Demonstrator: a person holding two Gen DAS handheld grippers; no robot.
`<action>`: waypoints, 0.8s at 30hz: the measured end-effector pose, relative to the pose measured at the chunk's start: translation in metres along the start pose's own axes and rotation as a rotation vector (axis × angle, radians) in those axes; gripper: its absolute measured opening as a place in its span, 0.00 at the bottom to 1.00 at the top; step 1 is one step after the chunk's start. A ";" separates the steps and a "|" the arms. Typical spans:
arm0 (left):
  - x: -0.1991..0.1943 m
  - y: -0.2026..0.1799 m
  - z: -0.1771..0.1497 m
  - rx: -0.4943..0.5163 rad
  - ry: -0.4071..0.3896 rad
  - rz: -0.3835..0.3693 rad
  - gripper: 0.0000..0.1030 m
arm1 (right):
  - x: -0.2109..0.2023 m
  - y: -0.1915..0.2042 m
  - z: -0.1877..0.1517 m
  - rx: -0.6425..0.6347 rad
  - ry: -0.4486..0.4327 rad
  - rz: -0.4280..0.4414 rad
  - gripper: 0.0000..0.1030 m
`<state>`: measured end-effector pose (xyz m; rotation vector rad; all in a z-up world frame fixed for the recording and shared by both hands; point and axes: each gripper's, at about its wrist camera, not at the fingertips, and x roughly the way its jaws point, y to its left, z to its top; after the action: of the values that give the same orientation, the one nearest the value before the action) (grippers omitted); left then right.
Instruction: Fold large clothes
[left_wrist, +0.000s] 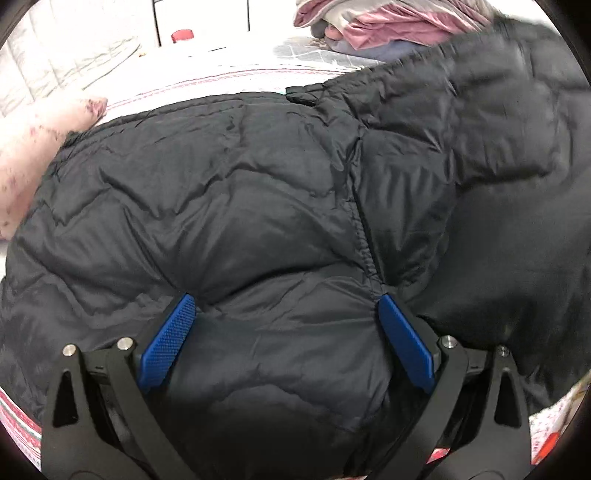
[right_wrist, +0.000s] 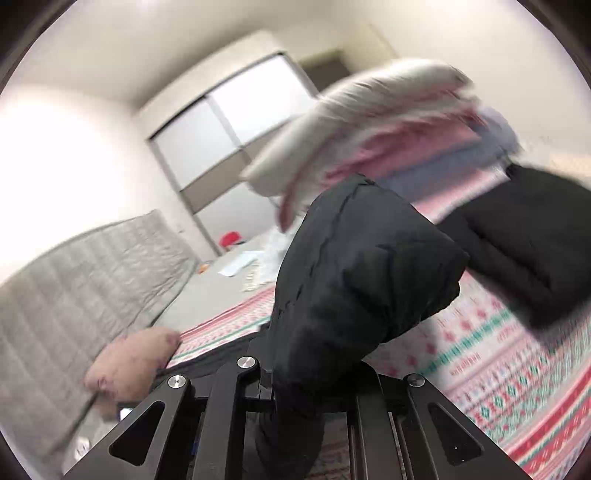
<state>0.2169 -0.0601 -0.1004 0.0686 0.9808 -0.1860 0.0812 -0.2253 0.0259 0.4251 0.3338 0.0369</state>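
Bed (right_wrist: 517, 387): patterned cover, pink pillow (left_wrist: 33, 155), clothes pile (left_wrist: 388, 22) behind.
Left gripper (left_wrist: 286, 306): wide apart over black jacket (left_wrist: 240, 192).
Right gripper (right_wrist: 295, 391): clamps jacket fold, fingertips hidden.

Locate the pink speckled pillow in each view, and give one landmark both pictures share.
Left wrist view: the pink speckled pillow lies at the left edge, beside the black quilted puffer jacket.
Right wrist view: it sits lower left, against the grey headboard.
Shared landmark: the pile of pink and grey clothes.
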 end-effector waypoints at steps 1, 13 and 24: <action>0.001 -0.001 0.001 0.011 0.002 0.003 0.96 | 0.000 0.007 -0.001 -0.028 -0.004 0.001 0.11; -0.003 0.022 0.010 -0.033 0.022 -0.125 0.96 | -0.009 0.013 -0.003 -0.077 -0.025 -0.005 0.11; -0.038 0.075 0.014 -0.167 -0.029 -0.117 0.96 | -0.017 -0.057 0.023 0.009 -0.042 -0.434 0.09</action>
<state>0.2215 0.0163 -0.0633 -0.1446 0.9690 -0.2114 0.0703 -0.2876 0.0274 0.3547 0.3790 -0.3968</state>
